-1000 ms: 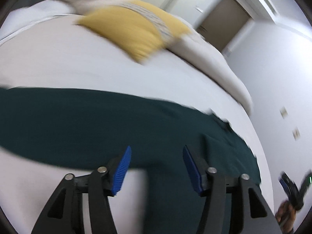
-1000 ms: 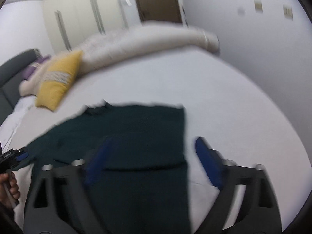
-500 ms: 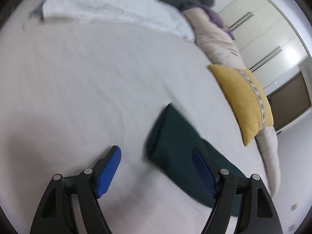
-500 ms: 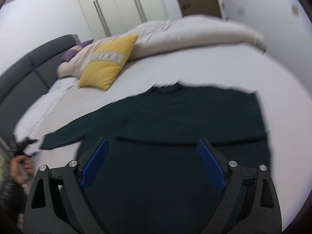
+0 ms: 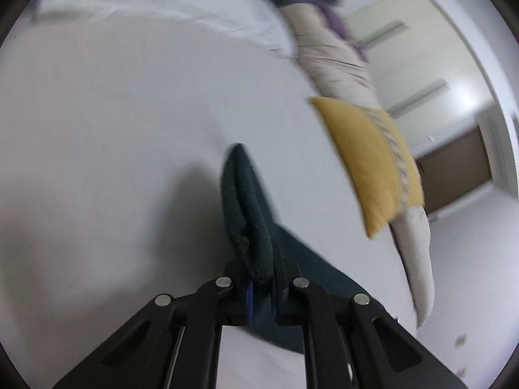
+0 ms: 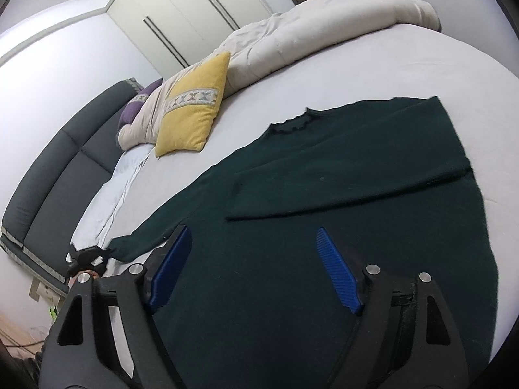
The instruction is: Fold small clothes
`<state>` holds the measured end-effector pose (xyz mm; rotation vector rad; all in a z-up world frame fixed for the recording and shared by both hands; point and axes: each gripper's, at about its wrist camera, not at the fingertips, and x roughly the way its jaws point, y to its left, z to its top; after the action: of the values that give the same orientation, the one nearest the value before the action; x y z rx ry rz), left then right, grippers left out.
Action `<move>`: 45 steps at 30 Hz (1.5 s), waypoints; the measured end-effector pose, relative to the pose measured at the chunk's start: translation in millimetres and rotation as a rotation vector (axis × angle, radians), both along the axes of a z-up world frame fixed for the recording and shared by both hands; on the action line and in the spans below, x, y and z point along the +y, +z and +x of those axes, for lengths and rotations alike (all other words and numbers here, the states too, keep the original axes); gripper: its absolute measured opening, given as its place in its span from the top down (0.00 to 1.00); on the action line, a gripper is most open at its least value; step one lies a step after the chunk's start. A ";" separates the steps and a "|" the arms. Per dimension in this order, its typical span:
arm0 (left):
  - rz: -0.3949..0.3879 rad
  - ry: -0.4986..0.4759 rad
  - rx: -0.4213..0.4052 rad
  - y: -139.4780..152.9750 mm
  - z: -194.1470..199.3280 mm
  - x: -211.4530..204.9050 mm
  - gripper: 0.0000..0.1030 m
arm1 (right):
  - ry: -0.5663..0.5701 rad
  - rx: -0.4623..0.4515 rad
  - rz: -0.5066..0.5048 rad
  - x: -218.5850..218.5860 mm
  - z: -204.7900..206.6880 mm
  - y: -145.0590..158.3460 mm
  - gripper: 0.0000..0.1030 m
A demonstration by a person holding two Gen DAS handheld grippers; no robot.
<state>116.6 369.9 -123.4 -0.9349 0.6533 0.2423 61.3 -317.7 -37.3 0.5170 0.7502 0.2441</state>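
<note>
A dark green sweater (image 6: 340,194) lies flat on the white bed (image 6: 373,74), its right sleeve folded across the body. Its left sleeve stretches out to the left. My left gripper (image 5: 261,272) is shut on the cuff of that sleeve (image 5: 248,214); it also shows small in the right wrist view (image 6: 97,254) at the sleeve's end. My right gripper (image 6: 256,269) is open and empty, hovering over the lower body of the sweater.
A yellow cushion (image 6: 194,113) and a beige duvet (image 6: 308,29) lie along the far side of the bed. A dark grey headboard (image 6: 55,168) is on the left. A wardrobe (image 6: 194,9) and a door stand behind.
My left gripper swung to the sleeve end and closed on the cuff. My right gripper turned left and stayed open over the sweater.
</note>
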 end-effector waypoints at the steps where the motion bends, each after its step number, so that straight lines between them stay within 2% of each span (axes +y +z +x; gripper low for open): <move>1: 0.039 -0.039 -0.019 14.8 7.7 -17.0 0.92 | -0.007 0.001 0.006 -4.3 -1.8 -1.6 0.25; 3: 0.118 -0.132 -0.051 41.6 21.2 -57.2 0.92 | -0.024 0.004 0.018 -14.0 -4.5 -4.6 0.25; 6: 0.244 -0.312 -0.087 73.5 41.1 -139.8 0.92 | -0.052 0.008 0.027 -24.8 -9.2 -10.0 0.25; 9: 0.358 -0.479 -0.112 84.2 53.2 -232.8 0.92 | -0.077 0.012 0.033 -35.8 -15.0 -16.2 0.25; 13: 0.391 -0.664 -0.100 65.3 63.9 -344.0 0.92 | -0.117 0.024 0.051 -55.9 -21.0 -25.9 0.25; 18: 0.456 -0.816 -0.054 28.5 62.0 -446.6 0.90 | -0.157 0.055 0.067 -80.1 -20.5 -39.7 0.25; 19: 0.478 -0.832 -0.039 19.6 60.8 -460.0 0.84 | -0.160 0.067 0.067 -82.1 -17.8 -43.1 0.25; 20: 0.489 -0.840 -0.023 13.1 60.8 -467.9 0.74 | -0.163 0.083 0.067 -83.7 -14.5 -47.4 0.25; 22: 0.467 -0.859 0.012 -0.5 52.6 -472.9 0.60 | -0.165 0.122 0.073 -83.6 -5.4 -56.9 0.25; 25: 0.447 -0.845 -0.016 6.4 35.8 -457.0 0.39 | -0.136 0.142 0.082 -74.3 11.6 -65.3 0.25; 26: 0.447 -0.841 -0.037 11.7 28.8 -449.6 0.35 | -0.121 0.145 0.081 -68.9 18.5 -66.5 0.25; 29: 0.457 -0.813 -0.086 25.6 10.0 -422.3 0.31 | -0.060 0.153 0.088 -44.1 48.1 -71.6 0.25; 34: 0.433 -0.729 -0.078 29.7 8.0 -365.6 0.31 | 0.044 0.253 0.047 20.6 102.6 -89.6 0.27; 35: 0.432 -0.714 -0.067 28.3 10.4 -354.8 0.31 | 0.066 0.291 0.004 36.9 115.2 -97.0 0.34; 37: 0.416 -0.688 -0.054 25.9 13.0 -336.8 0.32 | 0.073 0.315 -0.061 55.4 127.8 -103.4 0.40; 38: 0.406 -0.673 -0.051 25.4 13.3 -328.0 0.32 | 0.071 0.305 -0.094 63.6 131.2 -102.7 0.52; 39: 0.400 -0.659 -0.050 25.6 12.8 -320.4 0.32 | 0.074 0.301 -0.136 71.9 136.3 -101.2 0.74; 41: 0.387 -0.636 -0.049 25.2 12.3 -308.3 0.32 | 0.081 0.312 -0.164 80.1 141.2 -99.7 0.91; 45: 0.370 -0.591 -0.064 30.2 19.7 -290.1 0.31 | 0.120 0.239 -0.205 83.9 138.0 -69.5 0.94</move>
<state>136.3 79.8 -93.3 -0.3671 0.7649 -0.1906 199.2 -233.8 -106.8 0.3095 1.0285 0.2159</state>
